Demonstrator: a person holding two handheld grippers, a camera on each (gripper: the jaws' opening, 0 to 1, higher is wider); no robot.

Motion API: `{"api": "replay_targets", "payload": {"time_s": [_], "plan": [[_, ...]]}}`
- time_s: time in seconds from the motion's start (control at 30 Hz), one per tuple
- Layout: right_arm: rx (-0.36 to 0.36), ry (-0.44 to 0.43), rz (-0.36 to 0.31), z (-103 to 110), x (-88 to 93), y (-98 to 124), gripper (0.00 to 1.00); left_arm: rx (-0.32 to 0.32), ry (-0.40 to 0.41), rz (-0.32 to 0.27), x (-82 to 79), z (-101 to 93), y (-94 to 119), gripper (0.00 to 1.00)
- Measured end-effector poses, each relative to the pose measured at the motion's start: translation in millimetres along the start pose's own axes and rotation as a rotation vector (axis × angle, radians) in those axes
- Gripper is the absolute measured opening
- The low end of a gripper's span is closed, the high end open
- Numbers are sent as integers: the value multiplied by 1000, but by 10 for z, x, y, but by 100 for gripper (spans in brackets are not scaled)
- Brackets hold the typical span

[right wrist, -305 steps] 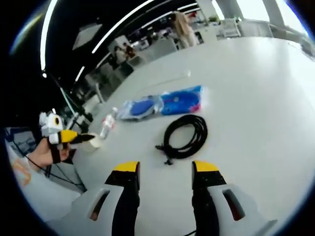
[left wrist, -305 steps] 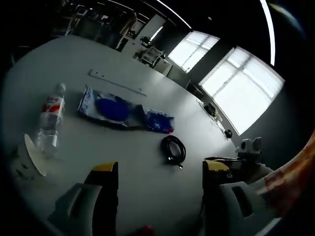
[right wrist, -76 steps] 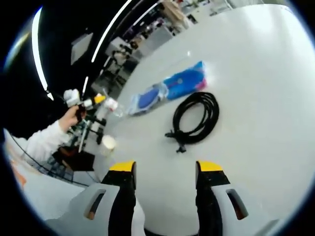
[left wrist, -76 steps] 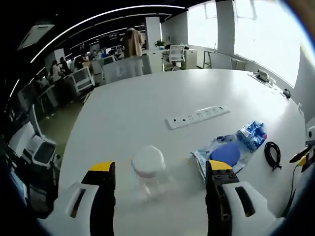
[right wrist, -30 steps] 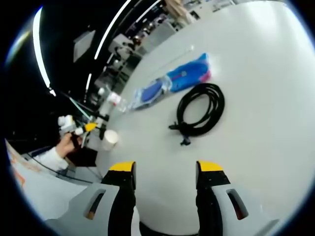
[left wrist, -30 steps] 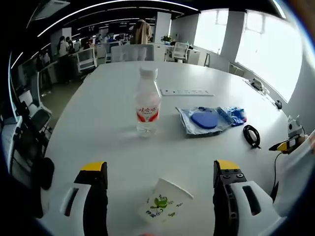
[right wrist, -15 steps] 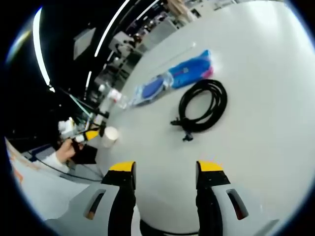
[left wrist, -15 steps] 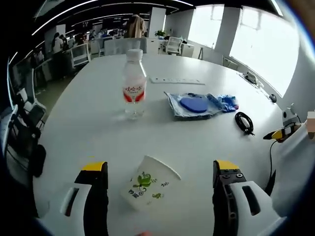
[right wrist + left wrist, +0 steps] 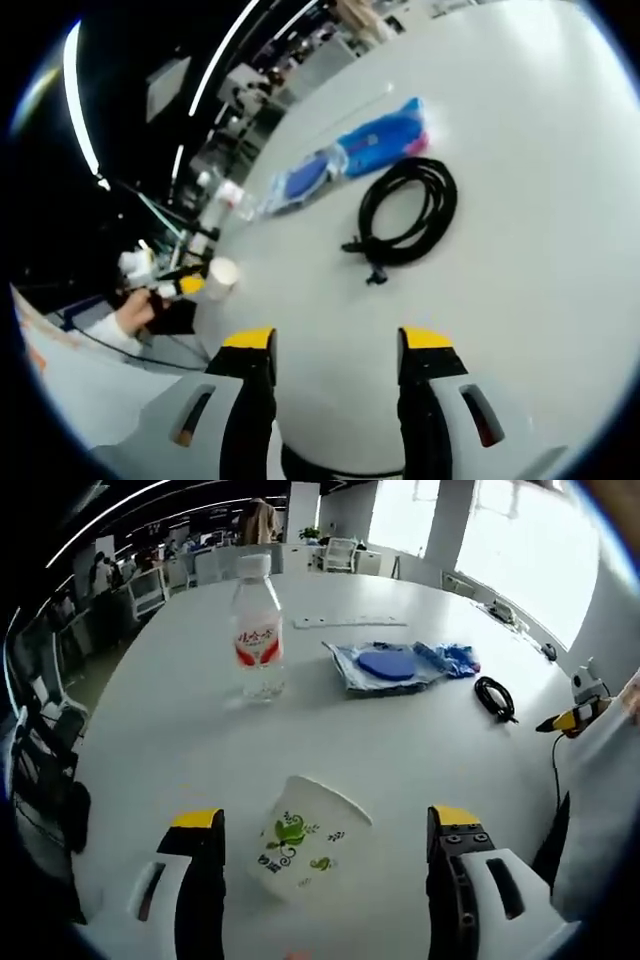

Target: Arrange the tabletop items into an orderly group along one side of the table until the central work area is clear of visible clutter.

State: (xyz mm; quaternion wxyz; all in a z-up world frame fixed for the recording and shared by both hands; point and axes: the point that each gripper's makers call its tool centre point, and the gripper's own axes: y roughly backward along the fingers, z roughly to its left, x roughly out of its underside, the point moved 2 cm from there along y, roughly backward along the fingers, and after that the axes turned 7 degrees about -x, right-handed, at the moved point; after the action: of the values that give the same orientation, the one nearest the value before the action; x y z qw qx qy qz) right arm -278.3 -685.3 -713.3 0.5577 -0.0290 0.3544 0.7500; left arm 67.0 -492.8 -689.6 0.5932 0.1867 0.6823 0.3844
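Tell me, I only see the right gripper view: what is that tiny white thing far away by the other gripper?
Observer: It is a white paper cup with a green leaf print. It looks tipped over and sits between the open jaws of the left gripper, not gripped.
Operator: Is the bottle standing up? It is so small here.
Observer: Yes. The clear plastic bottle, with a red label and a white cap, stands upright on the table beyond the cup.
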Motion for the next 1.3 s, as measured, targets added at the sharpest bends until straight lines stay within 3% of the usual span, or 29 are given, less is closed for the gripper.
{"api": "replay_targets", "payload": {"time_s": [0.03,0.13,0.23,0.33,0.47,0.6,0.67,0.83,0.93,1.17,1.23,1.3], "plan": [[1,-3,-1,-3,1,3,46,5,-6,13,17,-2,-1,82],[-1,-14,-9,-18,-1,21,46,15,-132,93,116,35,-22,77],[1,-23,-18,-25,-8,29,46,26,-219,136,174,50,-51,74],[4,-28,-23,-37,-7,34,46,26,-240,130,181,62,-101,69],[4,-38,-28,-30,-5,38,46,-8,-222,134,191,119,-154,51],[12,-43,-29,-40,2,45,46,-16,-234,173,271,101,-182,44],[14,-46,-31,-47,-2,51,45,-15,-229,164,276,89,-185,43],[18,-46,-30,-52,-11,47,45,-18,-175,127,238,46,-168,39],[17,-42,-28,-39,-15,36,45,-17,-174,48,106,-37,-136,38],[9,-29,-21,-19,-22,11,45,16,3,-159,-300,-299,-82,38],[6,-26,-18,-12,-23,5,45,32,32,-204,-394,-388,-80,38],[4,-22,-18,0,-28,-2,45,49,40,-199,-416,-465,-89,38]]}}
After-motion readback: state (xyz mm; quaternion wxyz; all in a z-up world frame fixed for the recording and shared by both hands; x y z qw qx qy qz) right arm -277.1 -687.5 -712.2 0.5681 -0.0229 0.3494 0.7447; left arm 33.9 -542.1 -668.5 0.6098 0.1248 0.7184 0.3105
